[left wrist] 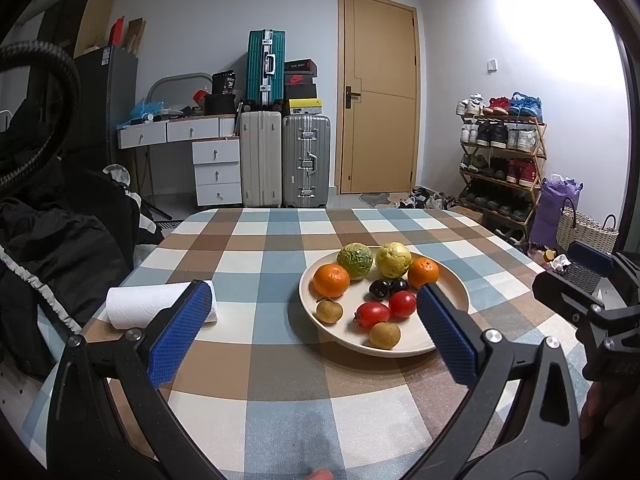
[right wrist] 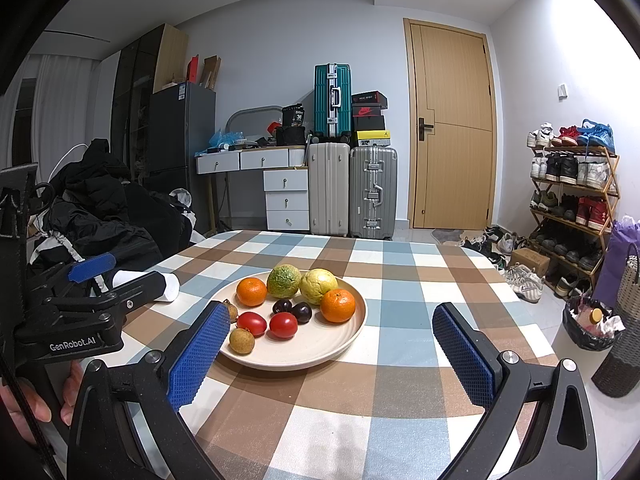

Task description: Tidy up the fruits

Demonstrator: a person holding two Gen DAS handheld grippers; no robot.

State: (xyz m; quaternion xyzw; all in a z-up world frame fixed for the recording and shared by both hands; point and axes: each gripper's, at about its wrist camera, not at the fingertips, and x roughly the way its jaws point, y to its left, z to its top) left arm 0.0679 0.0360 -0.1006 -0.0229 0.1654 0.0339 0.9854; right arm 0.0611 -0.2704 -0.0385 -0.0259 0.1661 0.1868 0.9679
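A cream plate (left wrist: pixel 344 340) (right wrist: pixel 304 364) on the chequered table holds two oranges (left wrist: pixel 331 280) (right wrist: pixel 337 305), a green fruit (left wrist: pixel 355 261) (right wrist: pixel 283 281), a yellow-green fruit (left wrist: pixel 393 259) (right wrist: pixel 318 286), two dark plums (left wrist: pixel 379 288) (right wrist: pixel 302 312), two tomatoes (left wrist: pixel 373 315) (right wrist: pixel 283 325) and two small brown fruits (left wrist: pixel 384 335) (right wrist: pixel 242 340). My left gripper (left wrist: pixel 312 292) (right wrist: pixel 136 270) hovers open in front of the plate's left part, holding nothing. To the right of it my right gripper (right wrist: pixel 331 311) (left wrist: pixel 568 272) stands open and empty, short of the plate.
A paper towel roll (left wrist: pixel 152 304) (right wrist: pixel 170 286) lies left of the plate. Black jackets (left wrist: pixel 60 240) pile up beyond the table's left edge. A bin (right wrist: pixel 592 324) and woven basket (right wrist: pixel 624 320) stand on the floor at right. Suitcases (left wrist: pixel 306 160) and a door are far behind.
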